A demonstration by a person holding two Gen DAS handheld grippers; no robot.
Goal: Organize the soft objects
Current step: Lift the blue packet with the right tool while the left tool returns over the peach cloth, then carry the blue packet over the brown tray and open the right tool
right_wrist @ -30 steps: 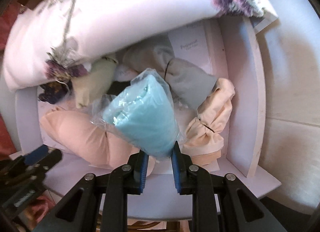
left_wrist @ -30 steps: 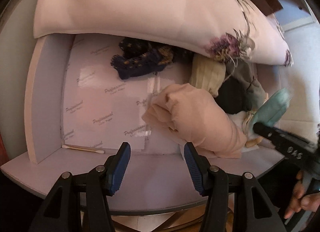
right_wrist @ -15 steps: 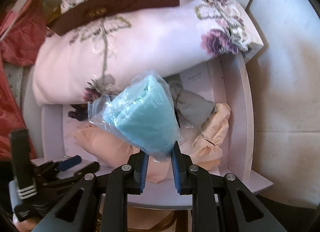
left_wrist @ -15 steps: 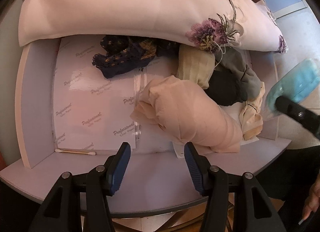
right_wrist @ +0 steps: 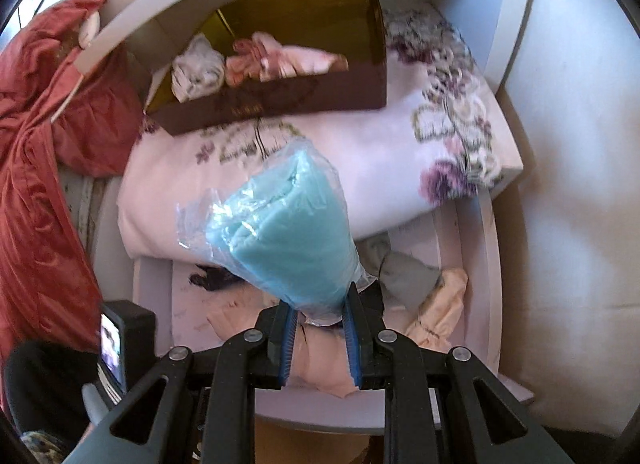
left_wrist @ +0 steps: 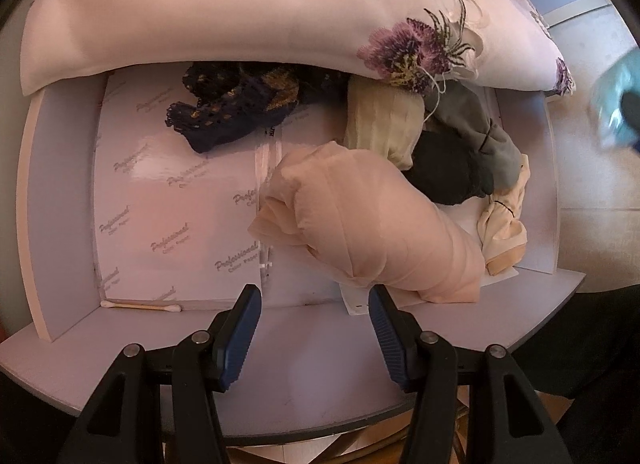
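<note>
pillow (left_wrist: 224, 8) pink, purple-flowered | bagged cloth (right_wrist: 292, 248) turquoise | roll (left_wrist: 376, 232) peach

Cotton swab (left_wrist: 141, 306): lies flat at the front left corner of the drawer, beside the left wall.
Lining paper (left_wrist: 176, 200): white and shiny, with grey words printed on it, covers the drawer floor.
Drawer (left_wrist: 56, 200): white, pulled open, with low side walls.
Brown box (right_wrist: 280, 104): open, sits on top of the pillow; yellow-gold inside.
Small screen (right_wrist: 112, 348): lit, on a black block, low at the left.
</note>
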